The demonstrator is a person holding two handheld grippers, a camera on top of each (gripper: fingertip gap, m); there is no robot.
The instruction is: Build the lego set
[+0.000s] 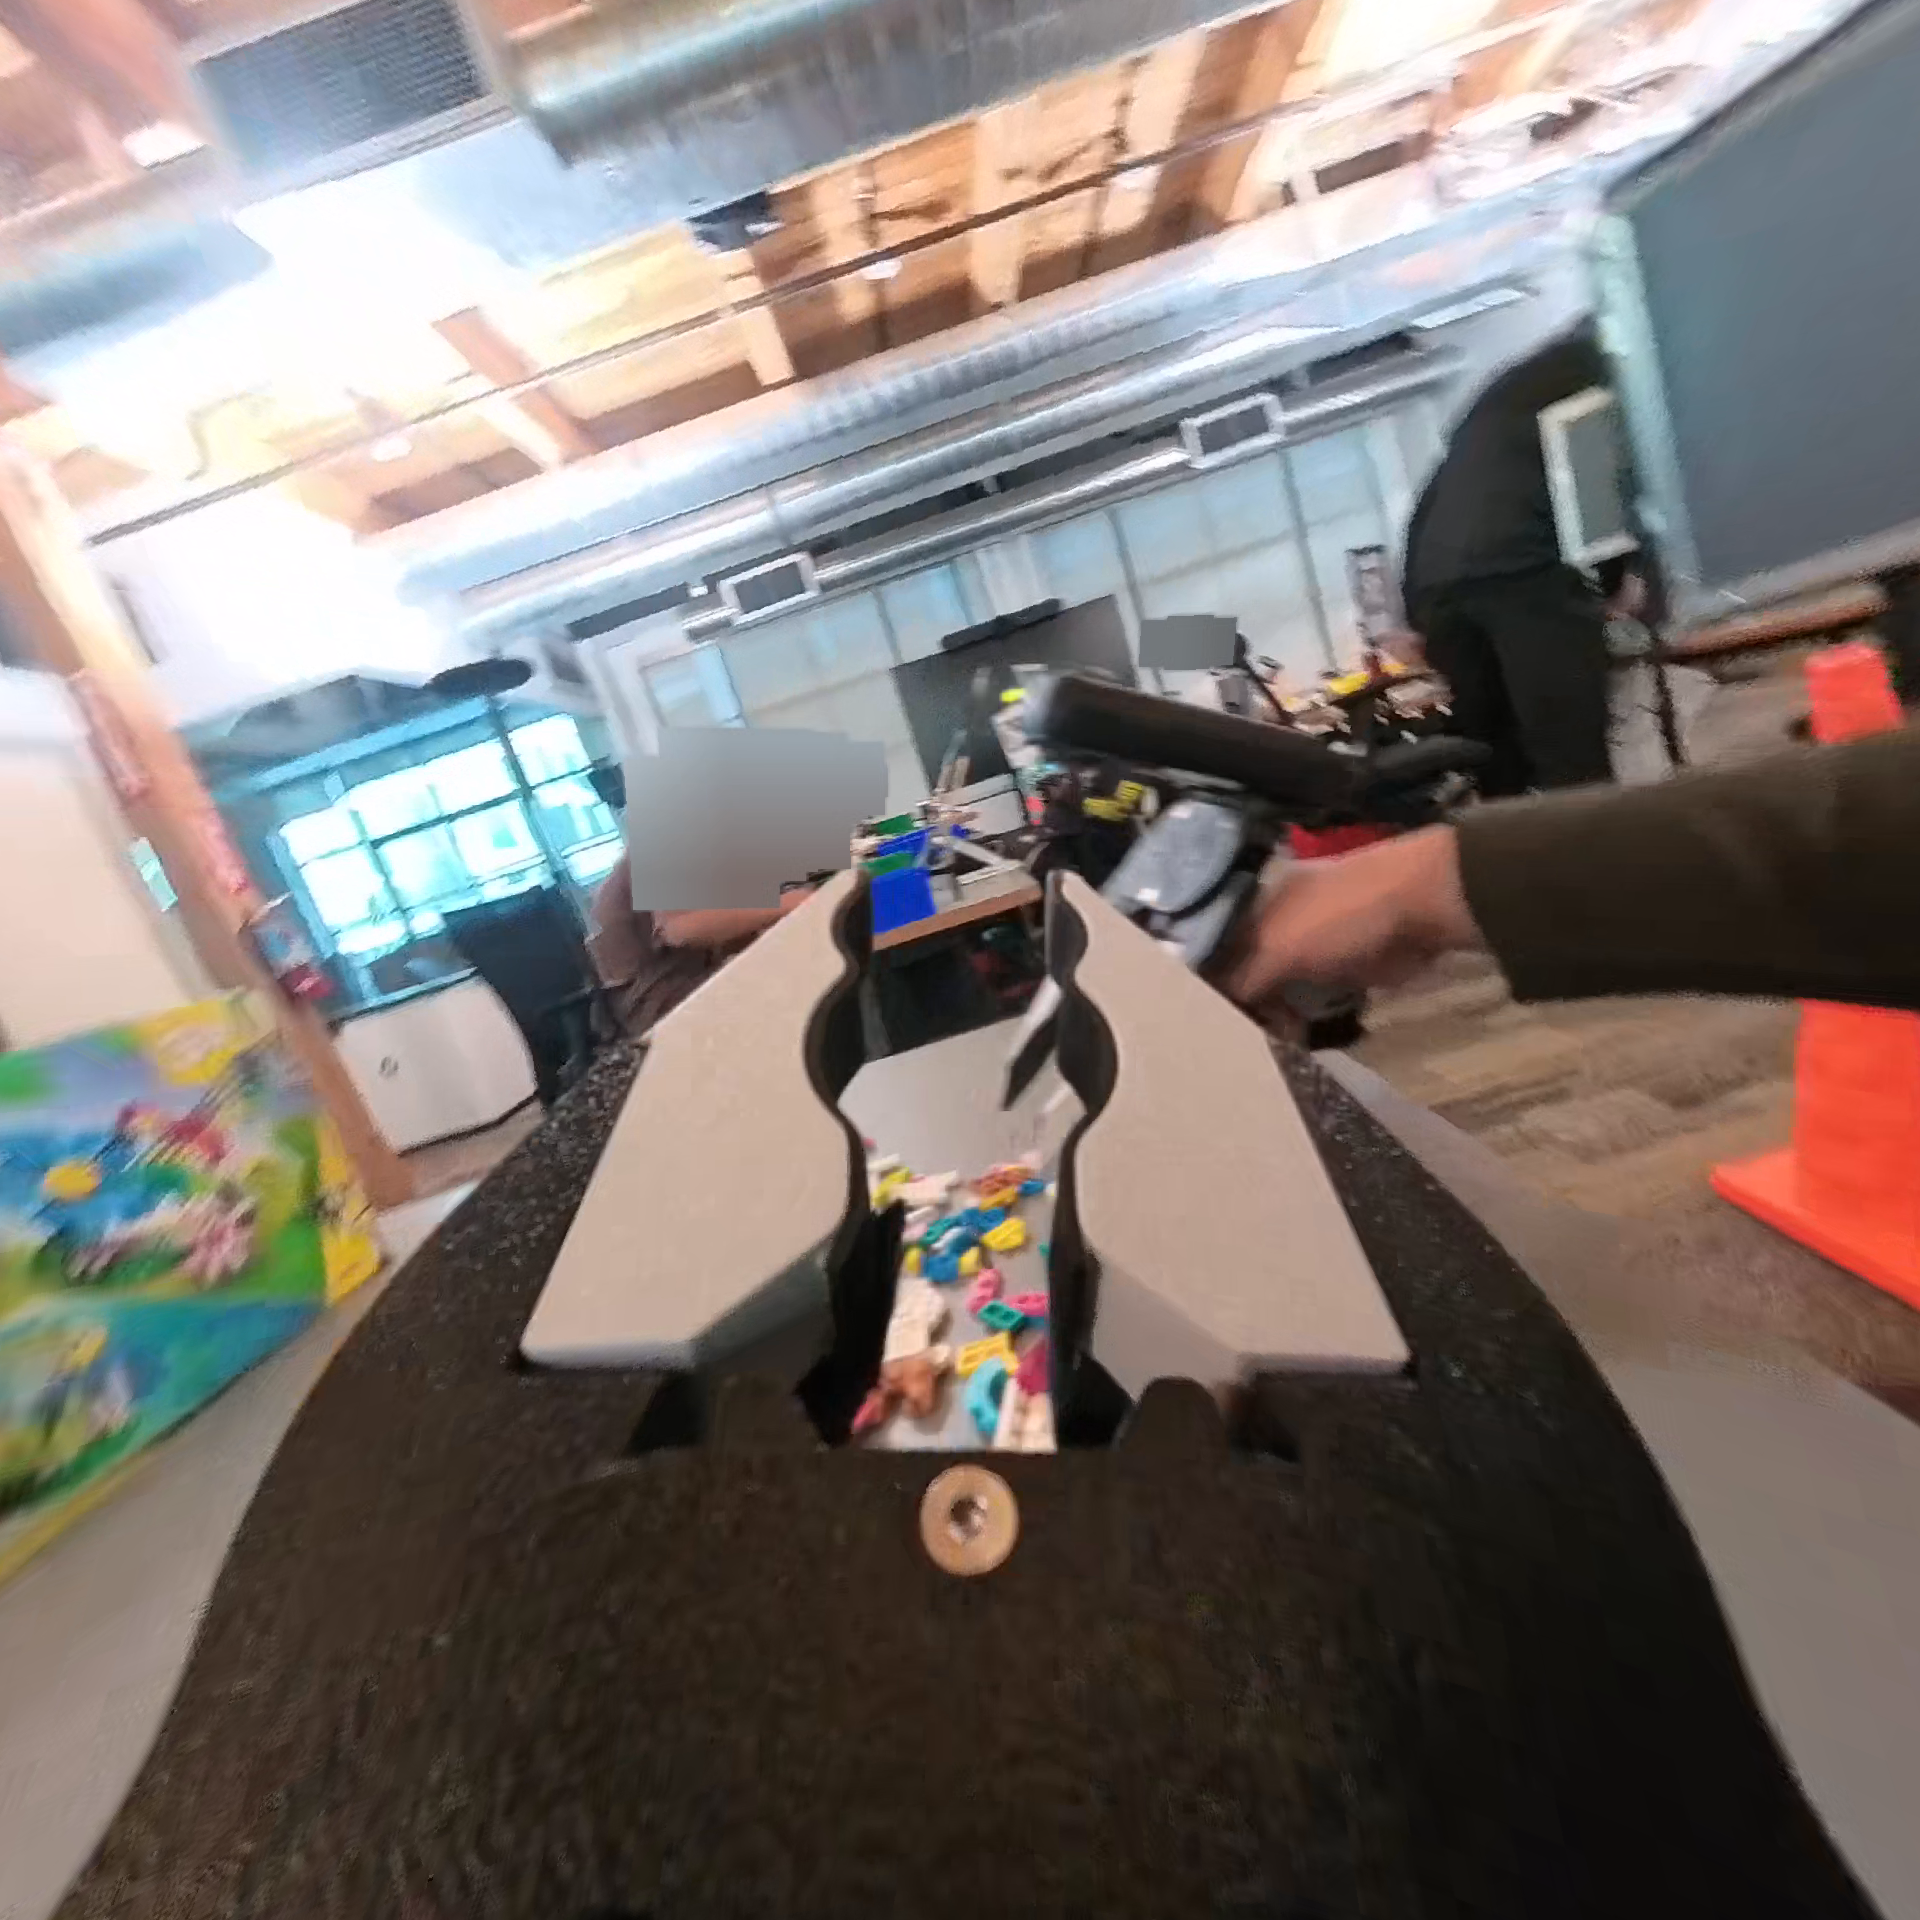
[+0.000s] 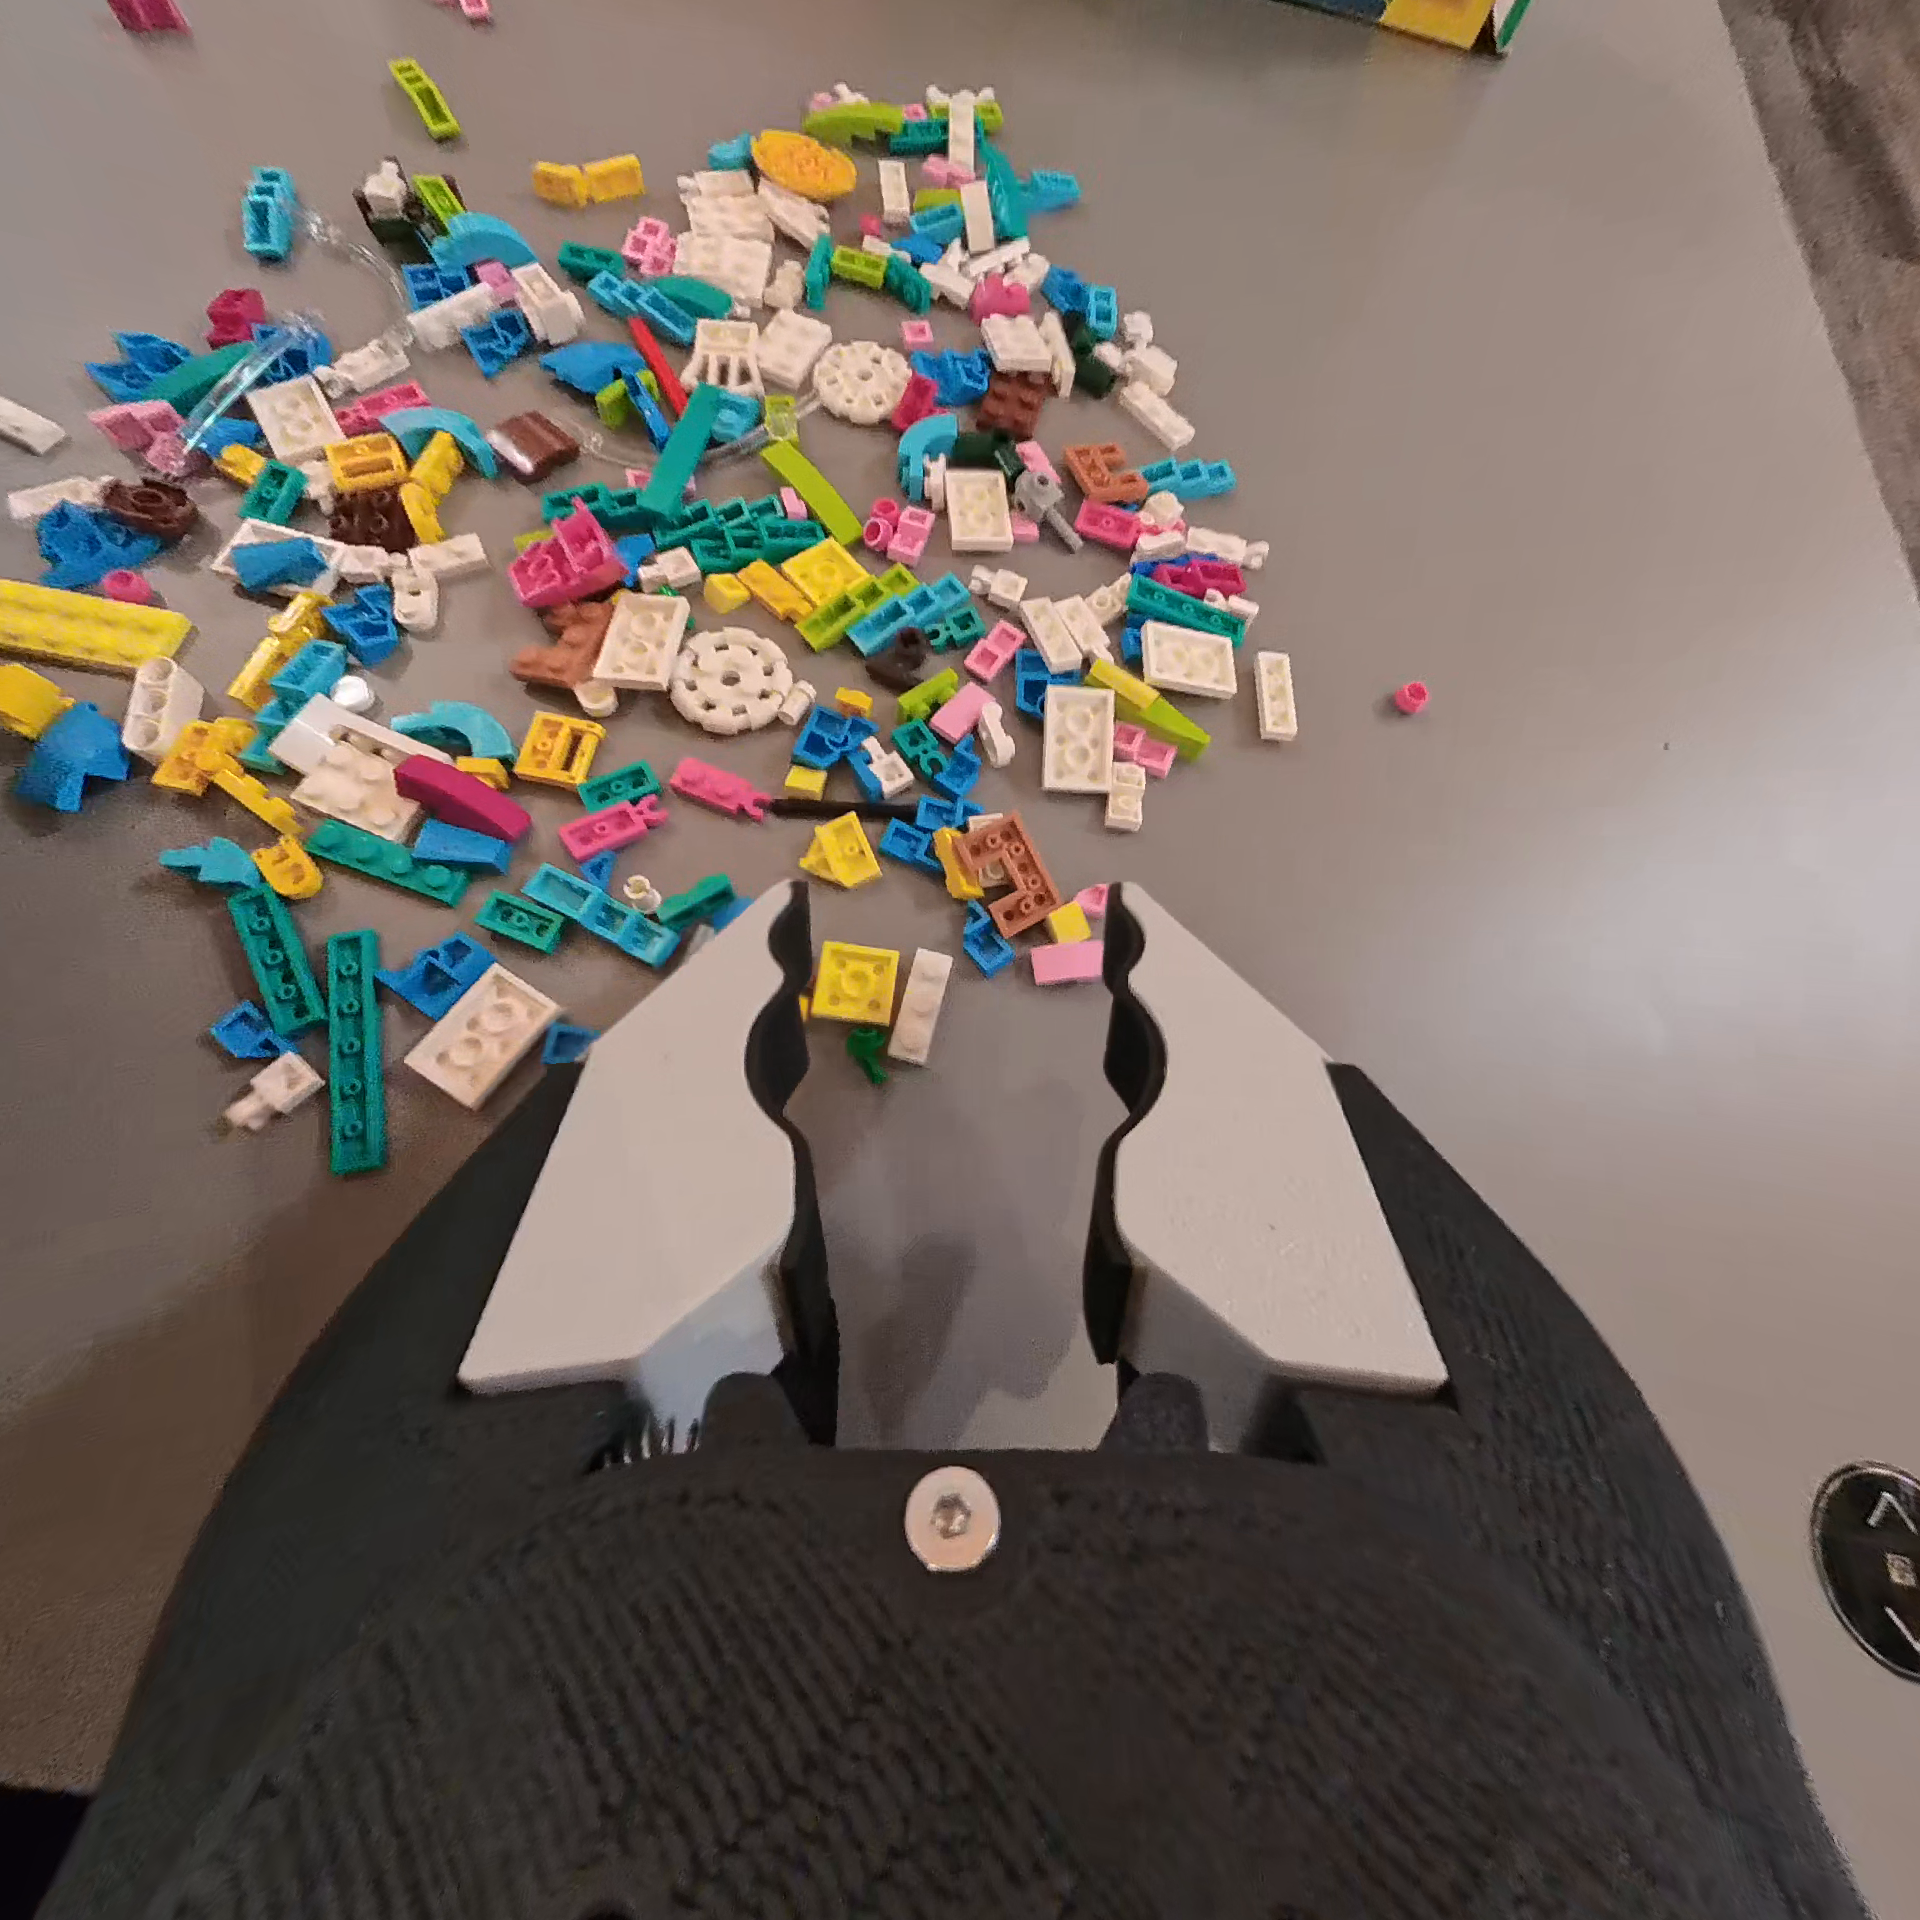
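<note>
A wide heap of loose lego pieces (image 2: 727, 499) in several colours lies on the grey table (image 2: 1507, 831). My right gripper (image 2: 956, 899) is open and empty, just above the heap's near edge. A yellow square plate (image 2: 854, 982) and a white plate (image 2: 923, 1006) lie between its fingers. My left gripper (image 1: 956, 883) is open and empty, held level and higher up. Part of the heap (image 1: 966, 1278) shows through its gap. The other gripper (image 1: 1184, 883), in a hand with a dark sleeve, shows at the right of the left wrist view.
The lego box (image 1: 156, 1195) stands on the table at the left in the left wrist view; its corner (image 2: 1434, 21) shows at the top of the right wrist view. A lone pink stud (image 2: 1410, 697) lies apart. An orange cone (image 1: 1860, 1091) stands on the floor. People sit and stand behind. The lone pink stud (image 2: 1410, 697) is closer to my right gripper, around 12 cm from its tips; the left tips are 30 cm off.
</note>
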